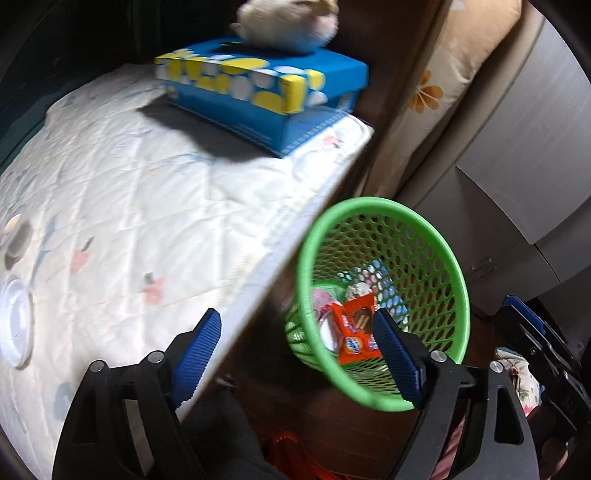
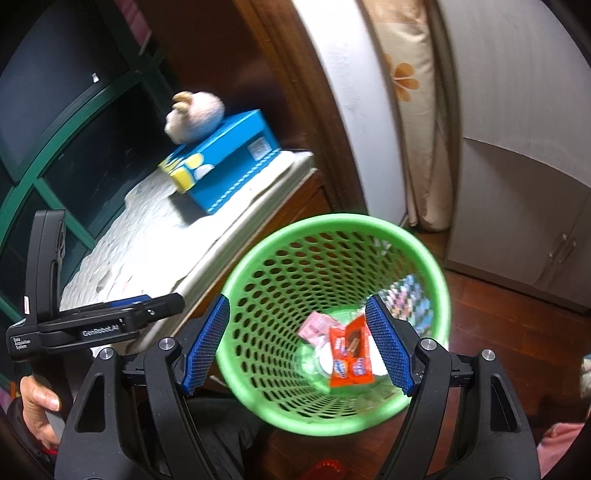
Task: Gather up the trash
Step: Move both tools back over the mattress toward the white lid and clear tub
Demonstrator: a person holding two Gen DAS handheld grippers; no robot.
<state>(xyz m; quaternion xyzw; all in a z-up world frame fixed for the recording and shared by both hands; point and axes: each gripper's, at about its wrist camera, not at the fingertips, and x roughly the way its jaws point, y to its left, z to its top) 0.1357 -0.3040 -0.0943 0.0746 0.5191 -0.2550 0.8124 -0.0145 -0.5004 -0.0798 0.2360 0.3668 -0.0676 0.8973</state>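
A green mesh basket (image 1: 384,218) (image 2: 332,229) stands on the wooden floor beside the quilt-covered surface. Inside it lie an orange snack wrapper (image 1: 356,332) (image 2: 349,356), a pink wrapper (image 2: 314,325) and other scraps. My left gripper (image 1: 295,332) hangs open above the quilt's edge and the basket's left rim, with nothing between its blue pads. My right gripper (image 2: 297,314) is open too, high over the basket's mouth, and holds nothing. In the right wrist view the left gripper (image 2: 110,317) shows side-on at the left.
A blue dotted tissue box (image 1: 266,88) (image 2: 225,170) with a plush toy (image 1: 288,26) (image 2: 195,114) on top sits at the quilt's far end. A white round lid (image 1: 14,321) lies on the quilt (image 1: 129,203). A pale cabinet (image 2: 517,214) and a flowered curtain (image 2: 410,81) stand behind the basket.
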